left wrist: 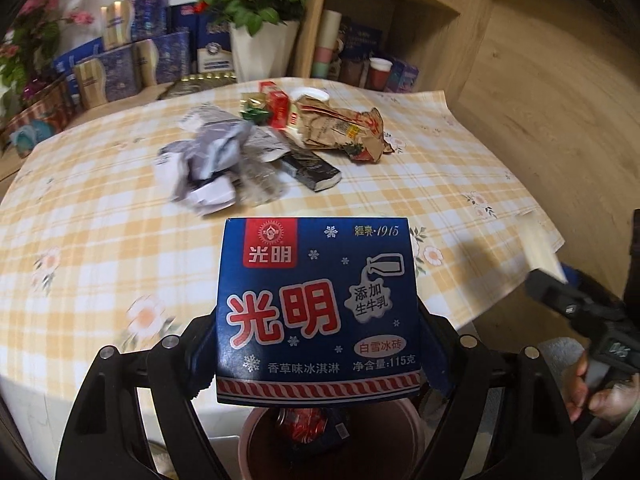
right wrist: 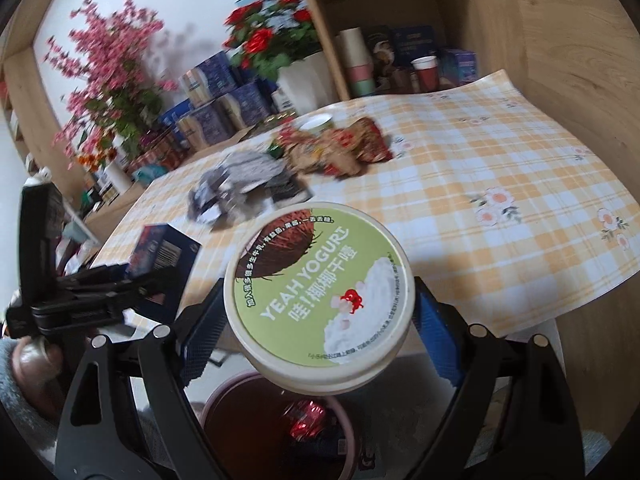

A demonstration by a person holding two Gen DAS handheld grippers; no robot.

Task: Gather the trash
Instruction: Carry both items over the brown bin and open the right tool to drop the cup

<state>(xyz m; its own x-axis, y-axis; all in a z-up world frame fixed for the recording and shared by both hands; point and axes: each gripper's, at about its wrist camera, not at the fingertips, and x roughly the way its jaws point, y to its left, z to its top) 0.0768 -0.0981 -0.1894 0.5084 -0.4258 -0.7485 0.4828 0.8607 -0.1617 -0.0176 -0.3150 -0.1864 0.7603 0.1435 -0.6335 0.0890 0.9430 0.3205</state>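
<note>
Two pieces of trash are already in our tongs, and both hang just off the near edge of the tabletop [left wrist: 460, 184], with the bin below.

Our left tongs [left wrist: 320, 344] pinch a blue ice-cream box [left wrist: 318, 304] by its side walls, its printed face up and its long axis running away from us, back toward the tabletop. The bin [left wrist: 256, 436] sits directly beneath the box's near end, with a red wrapper [left wrist: 308, 428] already lying inside. The box mostly overhangs the tabletop's near edge, so we judge it needs to come a little nearer to us before letting go, or it may catch the rim.

Our right tongs [right wrist: 320, 320] pinch a round yogurt tub [right wrist: 320, 300] across its width, lid tilted up toward the camera. In the right wrist view the bin [right wrist: 224, 404] lies below and slightly left of the tub, so we judge the tub should shift a touch left before dropping.

The left tongs [right wrist: 100, 280] show at the left of that view, close beside the right ones; both hands crowd over one small opening, so one should release first.

More trash [left wrist: 256, 148] sits in a heap toward the far edge, well apart from both tongs.
</note>
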